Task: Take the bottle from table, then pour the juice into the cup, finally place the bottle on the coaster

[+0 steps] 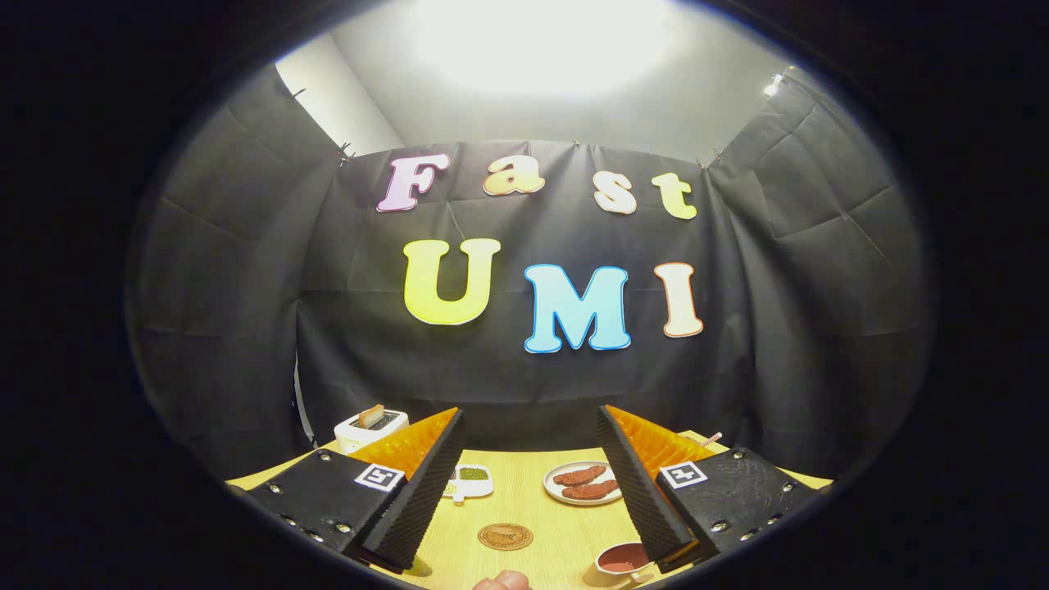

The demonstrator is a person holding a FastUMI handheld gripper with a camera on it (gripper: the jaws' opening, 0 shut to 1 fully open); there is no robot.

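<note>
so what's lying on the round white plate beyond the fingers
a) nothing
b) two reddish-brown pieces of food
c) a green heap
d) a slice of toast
b: the plate holds two reddish-brown pieces, seen past the open gripper; the toast sits in the toaster and the green stuff is on a separate small dish.

Toaster (370, 427) holding toast, small white dish (470, 483) of greens, plate (583, 485) of sausages on wooden table (524, 504).
</note>
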